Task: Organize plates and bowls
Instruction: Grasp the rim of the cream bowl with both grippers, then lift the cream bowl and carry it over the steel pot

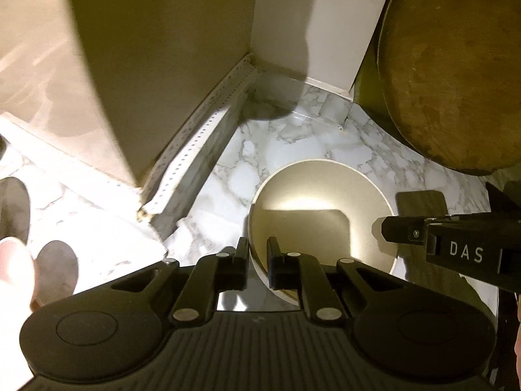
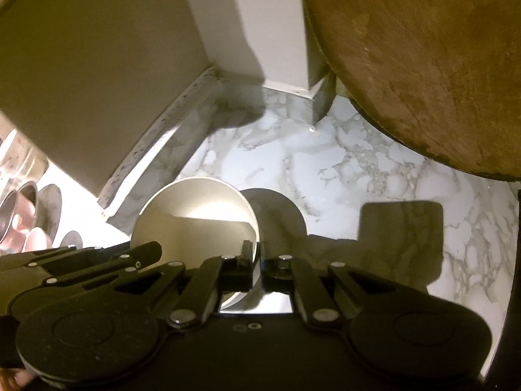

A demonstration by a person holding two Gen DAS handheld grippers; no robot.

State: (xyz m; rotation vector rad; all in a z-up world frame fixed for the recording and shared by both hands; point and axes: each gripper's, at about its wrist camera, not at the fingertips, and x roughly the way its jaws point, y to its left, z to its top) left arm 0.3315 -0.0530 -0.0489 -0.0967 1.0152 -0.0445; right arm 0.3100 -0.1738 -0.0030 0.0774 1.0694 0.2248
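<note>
Bowl (image 1: 322, 208): cream, round, smooth; near rim hidden behind both grippers.
Left gripper (image 1: 258, 254): jaws pinching bowl's rim.
Right gripper (image 2: 257, 254): jaws pinching opposite rim.
Counter (image 2: 358, 163): white veined marble.
Wooden board (image 1: 456, 65): round, cut off at frame edge.

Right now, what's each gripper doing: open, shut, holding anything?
Left gripper: shut on the white bowl rim.
Right gripper: shut on the opposite rim.

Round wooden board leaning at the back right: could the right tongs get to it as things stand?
Probably not yet. The right tongs are shut on the rim of the white round bowl, as are the left tongs. Nothing lies on the marble counter before the round wooden board.
</note>
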